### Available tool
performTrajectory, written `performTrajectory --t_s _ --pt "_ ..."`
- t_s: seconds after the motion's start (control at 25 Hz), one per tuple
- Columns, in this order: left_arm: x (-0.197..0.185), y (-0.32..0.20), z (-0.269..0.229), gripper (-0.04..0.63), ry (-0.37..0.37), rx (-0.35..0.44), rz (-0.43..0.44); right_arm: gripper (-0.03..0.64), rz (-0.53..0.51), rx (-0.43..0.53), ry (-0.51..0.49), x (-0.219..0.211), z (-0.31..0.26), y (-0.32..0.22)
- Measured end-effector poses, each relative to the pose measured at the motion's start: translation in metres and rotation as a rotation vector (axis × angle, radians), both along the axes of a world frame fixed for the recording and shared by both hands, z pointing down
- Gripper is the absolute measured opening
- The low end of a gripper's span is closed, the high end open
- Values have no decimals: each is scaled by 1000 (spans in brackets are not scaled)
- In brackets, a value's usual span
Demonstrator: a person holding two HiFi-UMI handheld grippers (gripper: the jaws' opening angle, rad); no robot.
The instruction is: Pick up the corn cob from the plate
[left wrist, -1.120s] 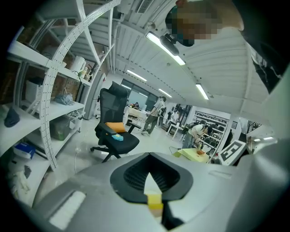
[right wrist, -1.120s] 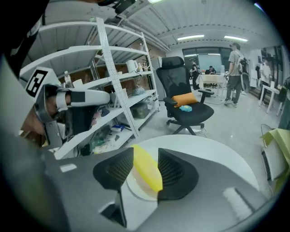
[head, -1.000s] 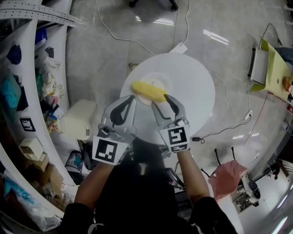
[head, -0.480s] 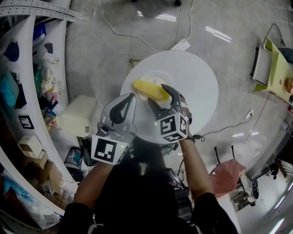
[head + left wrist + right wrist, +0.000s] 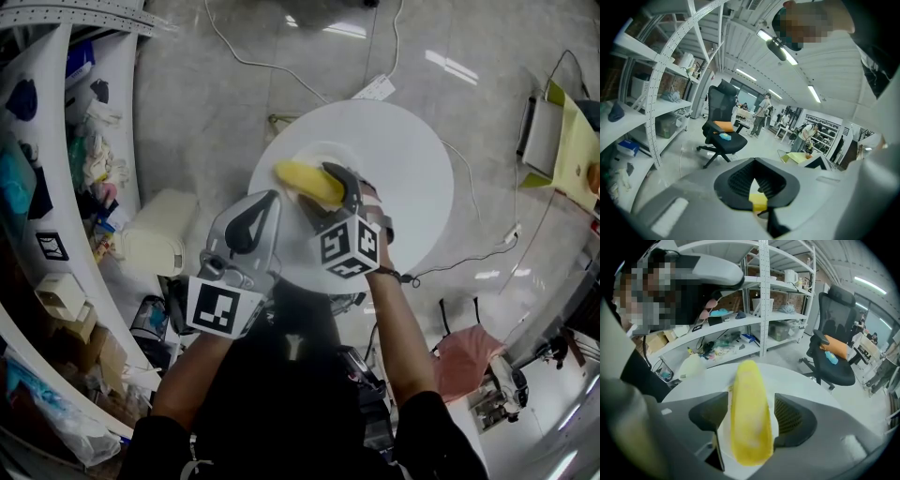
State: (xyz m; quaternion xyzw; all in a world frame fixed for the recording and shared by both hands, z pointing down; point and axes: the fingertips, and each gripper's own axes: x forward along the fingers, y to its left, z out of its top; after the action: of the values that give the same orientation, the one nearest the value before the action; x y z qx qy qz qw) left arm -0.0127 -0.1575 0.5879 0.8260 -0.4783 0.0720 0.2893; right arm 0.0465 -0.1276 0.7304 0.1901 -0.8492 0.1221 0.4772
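Two grippers over round white table point(image 5: 412, 178): R gripper point(image 5: 750, 408) tilted steeply down, jaws wide & just been opening, long yellow corn cob point(image 5: 305, 180) lying lengthwise betw. them, not clamped. Cob rests on small white plate point(image 5: 328, 150) near table centre. L gripper point(image 5: 269, 202) hovers just beside cob at near side, jaws together, nothing held.

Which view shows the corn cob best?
The right gripper view: the corn cob lies lengthwise between jaws that have just been opening. The head view shows it small, partly behind the right gripper. The left gripper view shows perhaps a yellow sliver.
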Motion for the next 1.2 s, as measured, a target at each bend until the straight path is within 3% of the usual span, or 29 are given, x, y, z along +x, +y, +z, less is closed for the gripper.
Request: performTrajectory --t_s 0.6,0.72,1.2 --pt "-7 1 6 2 6 -10 -17 309 -44 -57 26 1 18 6" --pt "-7 1 6 2 6 -8 -19 268 -50 -55 25 3 19 6" --pt "-8 7 8 2 6 -13 -25 267 -28 -46 17 2 19 4"
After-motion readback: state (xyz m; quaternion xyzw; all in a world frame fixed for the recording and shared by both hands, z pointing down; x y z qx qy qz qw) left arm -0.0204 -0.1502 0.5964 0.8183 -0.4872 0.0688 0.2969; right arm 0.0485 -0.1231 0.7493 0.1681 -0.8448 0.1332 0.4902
